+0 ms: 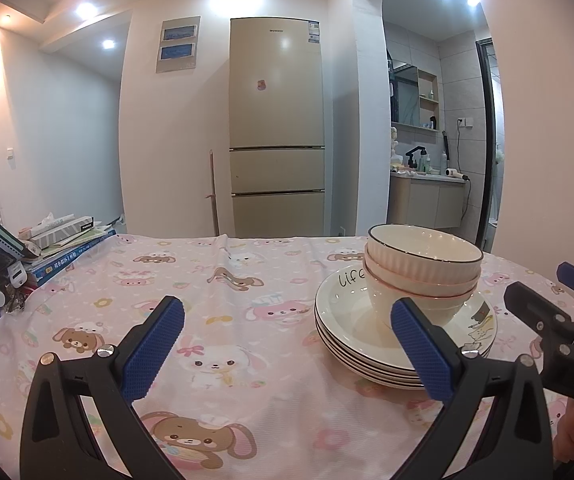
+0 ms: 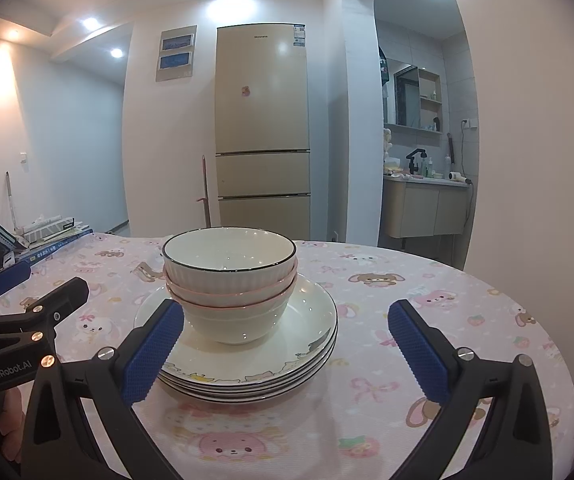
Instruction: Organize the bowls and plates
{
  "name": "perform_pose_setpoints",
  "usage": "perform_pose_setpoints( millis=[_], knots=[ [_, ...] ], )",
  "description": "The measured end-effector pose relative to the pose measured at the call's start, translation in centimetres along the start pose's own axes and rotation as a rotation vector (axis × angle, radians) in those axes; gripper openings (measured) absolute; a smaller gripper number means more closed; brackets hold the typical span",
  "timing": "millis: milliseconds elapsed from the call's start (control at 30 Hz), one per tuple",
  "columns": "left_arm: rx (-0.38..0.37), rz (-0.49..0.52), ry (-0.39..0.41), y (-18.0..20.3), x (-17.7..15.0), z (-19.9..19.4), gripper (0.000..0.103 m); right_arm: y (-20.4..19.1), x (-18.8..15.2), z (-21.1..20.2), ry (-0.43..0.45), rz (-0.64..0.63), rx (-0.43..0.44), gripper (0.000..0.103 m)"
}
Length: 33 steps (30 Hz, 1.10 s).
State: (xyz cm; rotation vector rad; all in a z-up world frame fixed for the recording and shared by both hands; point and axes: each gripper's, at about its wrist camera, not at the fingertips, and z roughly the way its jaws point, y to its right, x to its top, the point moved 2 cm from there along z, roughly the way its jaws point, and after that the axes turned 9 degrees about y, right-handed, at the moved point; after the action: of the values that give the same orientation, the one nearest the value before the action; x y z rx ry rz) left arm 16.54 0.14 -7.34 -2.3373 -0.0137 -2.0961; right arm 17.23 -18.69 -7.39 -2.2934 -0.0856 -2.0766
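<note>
Three nested bowls (image 2: 229, 276) are stacked on the plates (image 2: 247, 376), likely to save space, while both grippers (image 1: 287, 354) (image 2: 285, 354) are held spread, empty, near the plates.

The left gripper (image 1: 287, 350) has two matte black, arm-like fingers that widen toward the near edge, each with a triangular cut-out. Every finger ends in a royal-blue rubber pad (image 1: 153, 346) with a fine dimpled grid. Silver round-head screws sit at the pad joints and further out on the black arms. The right gripper (image 2: 287, 354) is built the same way: black frame, blue textured pads (image 2: 419, 354), silver screws. White lettering marks the black bodies: "GenRobot.AI" on one side, "DAS" on the other.
</note>
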Motion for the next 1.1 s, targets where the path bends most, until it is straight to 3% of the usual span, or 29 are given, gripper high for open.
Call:
perform_pose_setpoints(
  millis=[1100],
  knots=[
    [-0.001,-0.002,-0.003,-0.29,0.11,0.15,0.103,-0.3,-0.2,-0.17,0.005,-0.007,0.01,0.103]
  ],
)
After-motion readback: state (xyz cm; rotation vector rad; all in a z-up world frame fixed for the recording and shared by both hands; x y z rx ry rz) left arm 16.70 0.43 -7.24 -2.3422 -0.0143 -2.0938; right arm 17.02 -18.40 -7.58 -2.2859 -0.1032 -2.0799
